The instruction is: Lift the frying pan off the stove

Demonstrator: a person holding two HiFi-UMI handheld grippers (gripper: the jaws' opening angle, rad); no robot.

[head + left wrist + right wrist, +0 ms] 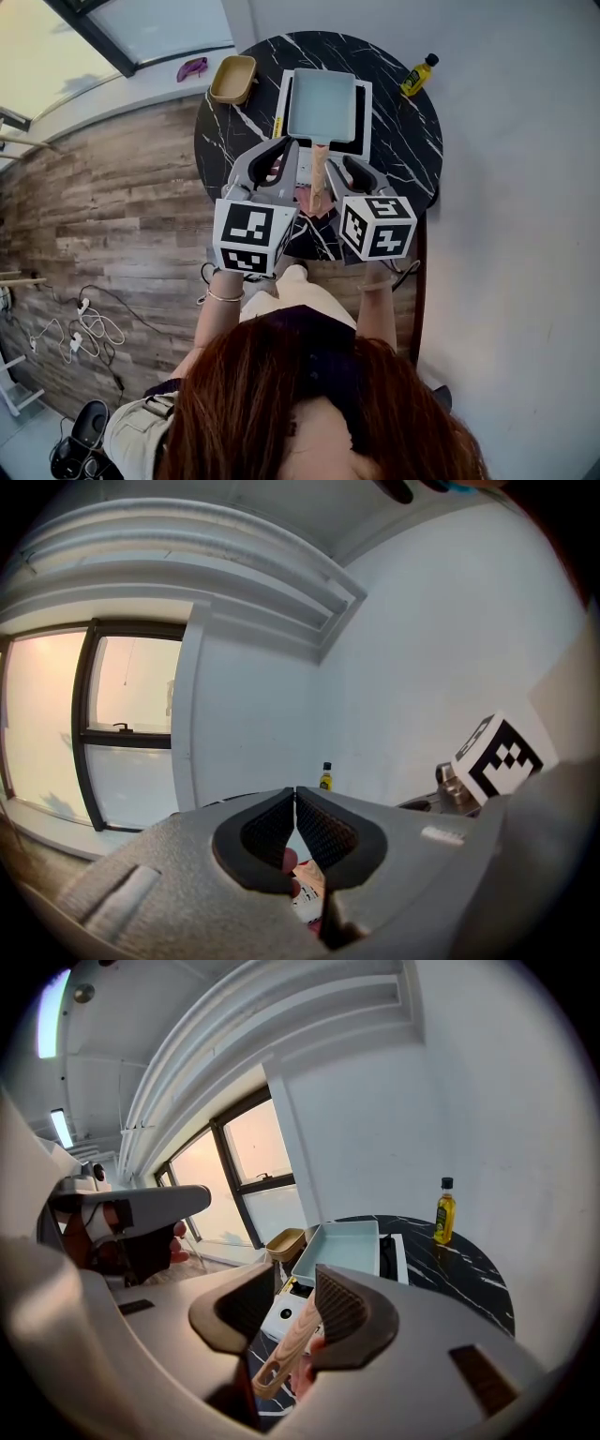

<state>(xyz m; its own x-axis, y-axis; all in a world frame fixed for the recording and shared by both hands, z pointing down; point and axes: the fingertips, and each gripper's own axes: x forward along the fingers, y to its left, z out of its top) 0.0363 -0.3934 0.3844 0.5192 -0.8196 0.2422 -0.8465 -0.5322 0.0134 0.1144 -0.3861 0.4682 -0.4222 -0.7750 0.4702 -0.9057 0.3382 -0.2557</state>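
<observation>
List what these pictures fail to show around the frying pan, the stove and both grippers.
1. Top of the stove: head view, covered by the frying pan.
2. Most of the printed packet: left gripper view, behind the shut jaws of the left gripper; head view, under both grippers.
3. Label of the bottle: too small in every view.
4. Whether the wooden handle touches the open jaws of the right gripper: right gripper view gives no depth.

Bright daylight from the window (47, 724), glare there, fisheye bending, dark vignetted corners
</observation>
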